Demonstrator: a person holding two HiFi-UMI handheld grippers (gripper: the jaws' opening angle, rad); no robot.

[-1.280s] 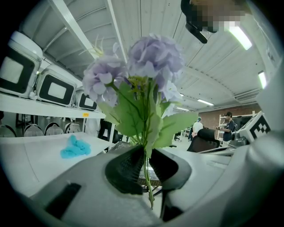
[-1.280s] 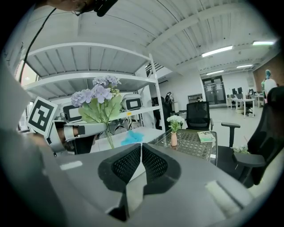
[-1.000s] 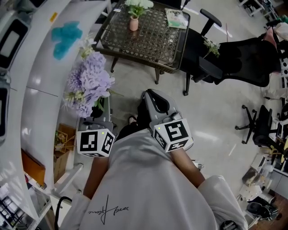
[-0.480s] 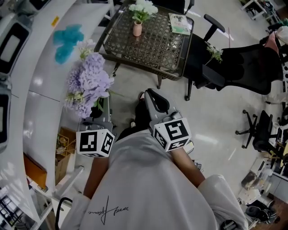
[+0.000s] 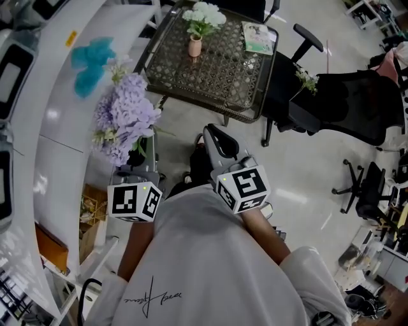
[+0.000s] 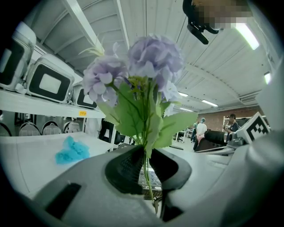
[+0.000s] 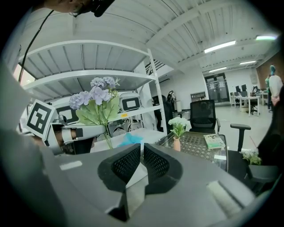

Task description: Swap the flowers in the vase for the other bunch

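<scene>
Up at the top middle of the head view, white flowers [image 5: 203, 14] sit in the vase [image 5: 195, 46] on the table [image 5: 223, 76], so nothing is swapped yet. Your left gripper [image 6: 145, 156] pinches the purple flowers [image 5: 126, 118] by their stems at middle left. Your right gripper [image 7: 141, 156] is almost closed and holds nothing.

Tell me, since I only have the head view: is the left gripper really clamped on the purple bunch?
Observer: Yes. Its own view shows the left gripper shut on the purple bunch, pinching the green stems.
Operator: And the right one?
Observer: The right gripper is shut, with nothing between its jaws.
Operator: Where does it point?
Observer: Toward the mesh table; in its view the vase of white flowers stands just right of its jaws.
</scene>
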